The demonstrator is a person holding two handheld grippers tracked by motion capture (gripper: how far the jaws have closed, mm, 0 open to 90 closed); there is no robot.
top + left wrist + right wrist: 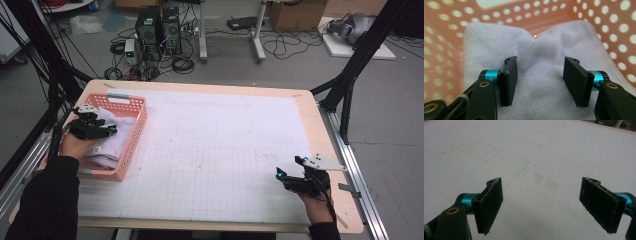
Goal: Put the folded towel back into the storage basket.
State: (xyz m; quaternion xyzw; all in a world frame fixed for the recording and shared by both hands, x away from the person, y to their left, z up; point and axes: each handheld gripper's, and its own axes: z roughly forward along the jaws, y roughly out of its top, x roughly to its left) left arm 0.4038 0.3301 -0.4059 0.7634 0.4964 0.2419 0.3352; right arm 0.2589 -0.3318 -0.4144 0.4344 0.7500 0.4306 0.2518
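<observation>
Currently the left hand-held gripper sits inside the pink perforated basket at the left edge of the tabletop, low over the folded white towel that lies in it. In the left gripper view its jaws stand partly apart over the towel; a raised hump of cloth sits between the pads, but they do not visibly pinch it, so I log this one as open. The towel's terry surface is pale, slightly lavender, creased down the middle, with a hemmed edge running along its right side. Basket walls surround it on three sides in that view, and a handle slot shows at the top.

The right hand-held gripper rests at the near right part of the tabletop, well apart from the basket, pointing toward the middle. In the right gripper view its jaws are spread wide with nothing between them, above the white gridded mat. Faint grey smudges mark the mat just ahead of the pads.

Both forearms are in dark sleeves entering from the near edge in the high view. Behind the tabletop, computer towers and loose cables lie on the floor.
</observation>
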